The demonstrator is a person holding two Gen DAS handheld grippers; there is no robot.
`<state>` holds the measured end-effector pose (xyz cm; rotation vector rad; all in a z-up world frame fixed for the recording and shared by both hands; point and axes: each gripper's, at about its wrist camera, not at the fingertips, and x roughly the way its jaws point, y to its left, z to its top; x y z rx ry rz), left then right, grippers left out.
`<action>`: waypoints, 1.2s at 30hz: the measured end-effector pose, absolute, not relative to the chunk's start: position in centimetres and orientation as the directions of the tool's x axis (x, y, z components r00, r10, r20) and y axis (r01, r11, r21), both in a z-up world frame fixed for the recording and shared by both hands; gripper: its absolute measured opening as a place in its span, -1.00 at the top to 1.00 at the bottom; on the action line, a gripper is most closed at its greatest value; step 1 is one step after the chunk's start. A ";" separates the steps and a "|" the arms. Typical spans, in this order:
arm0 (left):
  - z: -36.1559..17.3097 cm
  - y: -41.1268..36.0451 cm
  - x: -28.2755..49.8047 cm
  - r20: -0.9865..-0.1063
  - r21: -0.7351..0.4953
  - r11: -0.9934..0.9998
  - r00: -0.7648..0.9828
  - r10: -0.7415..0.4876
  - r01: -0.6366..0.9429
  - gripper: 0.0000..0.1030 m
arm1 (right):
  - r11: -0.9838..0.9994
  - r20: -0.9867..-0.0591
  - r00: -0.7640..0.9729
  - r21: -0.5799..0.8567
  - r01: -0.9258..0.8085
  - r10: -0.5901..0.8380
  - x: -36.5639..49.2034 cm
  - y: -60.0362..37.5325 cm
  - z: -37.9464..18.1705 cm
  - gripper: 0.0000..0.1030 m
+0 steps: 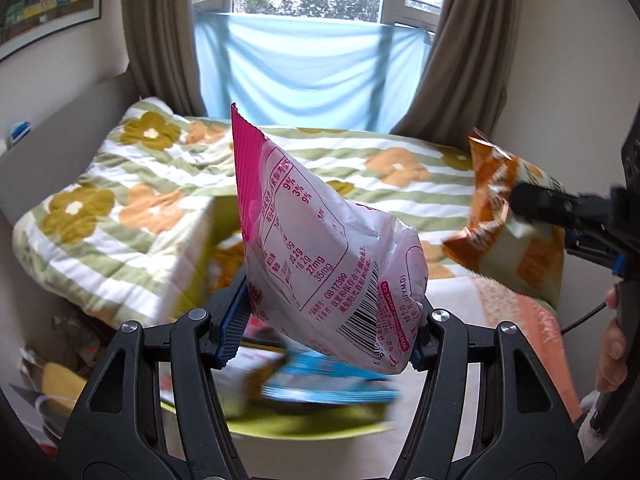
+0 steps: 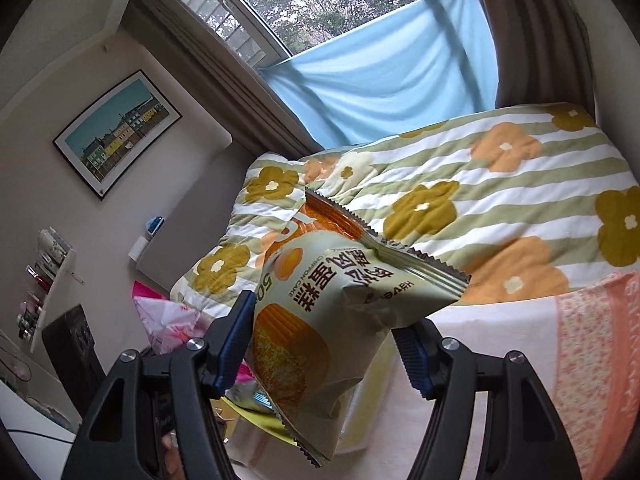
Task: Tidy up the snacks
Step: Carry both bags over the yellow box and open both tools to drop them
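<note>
Snacks are mid-sort — the left hand-held gripper (image 1: 326, 330) clamps a pink-and-white packet (image 1: 320, 248) above the bed (image 1: 132, 216); the right hand-held gripper (image 2: 324, 344) grips an orange cake packet (image 2: 320, 312); more packets lie blurred in the yellow-green bin (image 1: 304, 426) below — neither placed yet.

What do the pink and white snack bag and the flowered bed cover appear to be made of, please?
Pink and white snack bag: thin glossy plastic film, judging by its crinkles, sheen and crimped, serrated seal. Flowered bed cover: soft matte fabric, probably quilted cotton or a blend; it puckers and drapes over the edge.
</note>
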<state>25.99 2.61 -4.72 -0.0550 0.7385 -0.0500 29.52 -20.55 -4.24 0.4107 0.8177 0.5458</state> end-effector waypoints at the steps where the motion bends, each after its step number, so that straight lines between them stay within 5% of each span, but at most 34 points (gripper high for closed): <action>1: -4.6 4.2 26.6 -0.681 -0.066 0.997 0.729 -0.073 0.039 -0.14 | 0.791 -0.572 0.562 0.537 -0.293 0.597 29.6 -19.6 -4.2 -0.21; 15: -9.8 11.9 34.7 -0.835 -0.065 0.972 0.521 -0.177 0.225 -0.20 | 0.857 -0.668 0.578 0.502 -0.114 0.468 29.7 -11.7 -7.2 -0.21; 18: -11.2 12.3 36.0 -0.866 -0.075 0.970 0.466 -0.179 0.233 -0.45 | 0.867 -0.691 0.569 0.491 -0.084 0.446 29.7 -11.5 -7.7 -0.21; 20: -11.5 12.6 36.4 -0.874 -0.060 0.973 0.459 -0.159 0.223 -0.93 | 0.869 -0.699 0.563 0.489 -0.075 0.441 29.9 -11.5 -7.9 -0.21; 21: -11.5 13.0 36.5 -0.868 -0.068 0.973 0.468 -0.166 0.219 -0.97 | 0.872 -0.702 0.561 0.484 -0.075 0.438 29.9 -11.5 -8.0 -0.21; 36: -11.6 17.4 34.6 -0.854 -0.169 0.980 0.480 -0.199 0.105 -0.99 | 0.924 -0.781 0.500 0.360 -0.132 0.375 32.8 -10.3 -8.8 -0.24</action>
